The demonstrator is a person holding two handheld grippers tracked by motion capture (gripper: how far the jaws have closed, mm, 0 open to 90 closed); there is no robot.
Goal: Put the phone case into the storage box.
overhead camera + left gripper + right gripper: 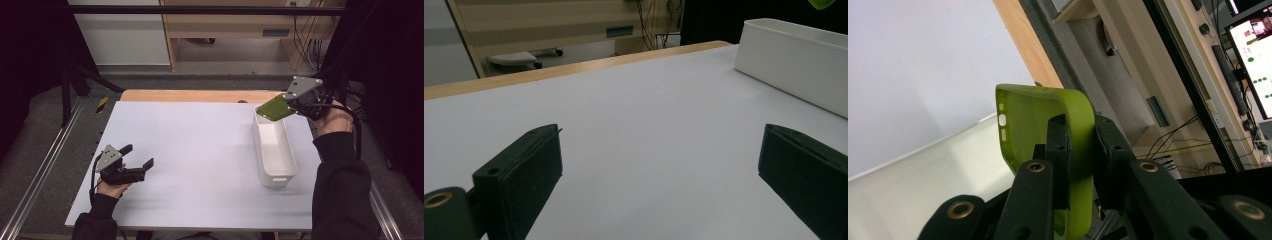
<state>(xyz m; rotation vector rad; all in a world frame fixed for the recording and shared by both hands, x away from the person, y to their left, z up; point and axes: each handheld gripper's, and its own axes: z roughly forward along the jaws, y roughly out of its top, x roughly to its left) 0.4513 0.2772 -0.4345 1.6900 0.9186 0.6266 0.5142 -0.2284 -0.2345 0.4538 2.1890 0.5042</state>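
A green phone case (274, 107) hangs in the air over the far end of a long white bin (274, 145) at the table's right. My right gripper (300, 102) is shut on the case's edge. In the right gripper view both jaws pinch the rim of the green phone case (1033, 120), with the white bin (923, 175) below it. My left gripper (137, 156) rests low at the table's front left, open, with nothing between its jaws. In the left gripper view the left gripper (659, 165) looks across the bare surface toward the white bin (794, 65).
The white table top (190, 150) has a wooden strip (200, 95) along its far edge. A metal rail (45, 165) runs along the left side. Behind the table stand wooden furniture (235, 25) and cables (310, 45).
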